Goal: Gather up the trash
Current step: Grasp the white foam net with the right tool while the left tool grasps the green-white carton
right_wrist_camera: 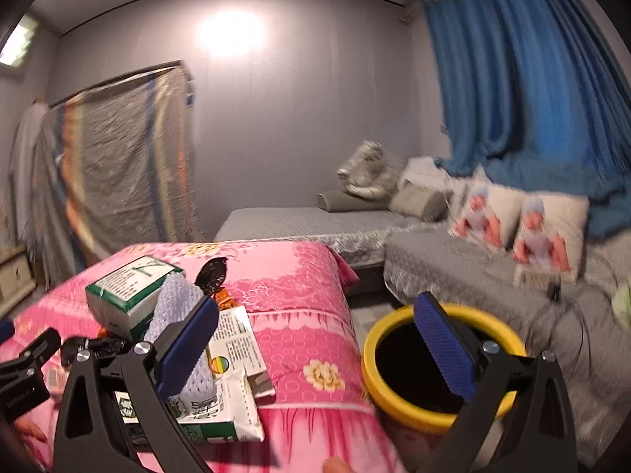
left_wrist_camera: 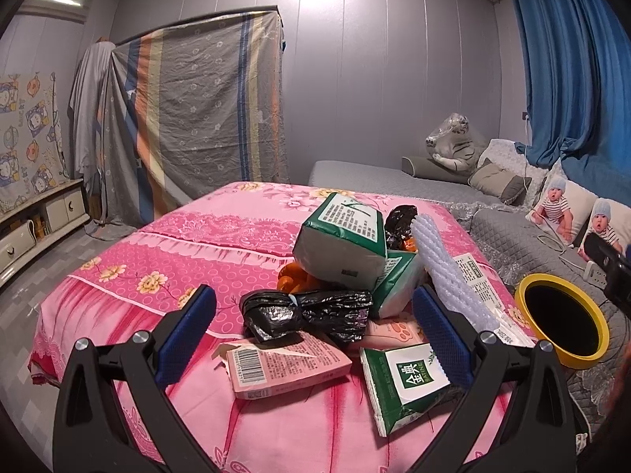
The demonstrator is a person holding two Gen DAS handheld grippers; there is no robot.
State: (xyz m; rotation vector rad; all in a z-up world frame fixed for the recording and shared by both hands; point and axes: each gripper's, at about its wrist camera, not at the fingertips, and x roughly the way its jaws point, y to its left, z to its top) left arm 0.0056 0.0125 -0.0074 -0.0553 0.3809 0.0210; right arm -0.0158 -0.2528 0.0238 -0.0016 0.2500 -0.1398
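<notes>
- Heap of trash on the pink floral cloth-covered table (left_wrist_camera: 189,236): crumpled black plastic bag (left_wrist_camera: 307,311) in front, green-and-white milk cartons (left_wrist_camera: 343,240) stacked behind, flattened pink cardboard box (left_wrist_camera: 284,362) beneath, white foam netting (left_wrist_camera: 445,272) to the right.
- Our left gripper (left_wrist_camera: 315,339) hangs spread wide, empty, with the black bag between its blue pads.
- Our right gripper (right_wrist_camera: 315,351) is wide open too, holding nothing, between the heap and the yellow-rimmed round bin (right_wrist_camera: 394,394).
- Bin stands just beside the table edge; grey quilted sofa (right_wrist_camera: 453,268) behind.

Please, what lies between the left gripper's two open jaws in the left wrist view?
Between the left gripper jaws lie the black plastic bag bundle and, nearer the camera, the pink carton, both resting on the pink cloth.
</notes>
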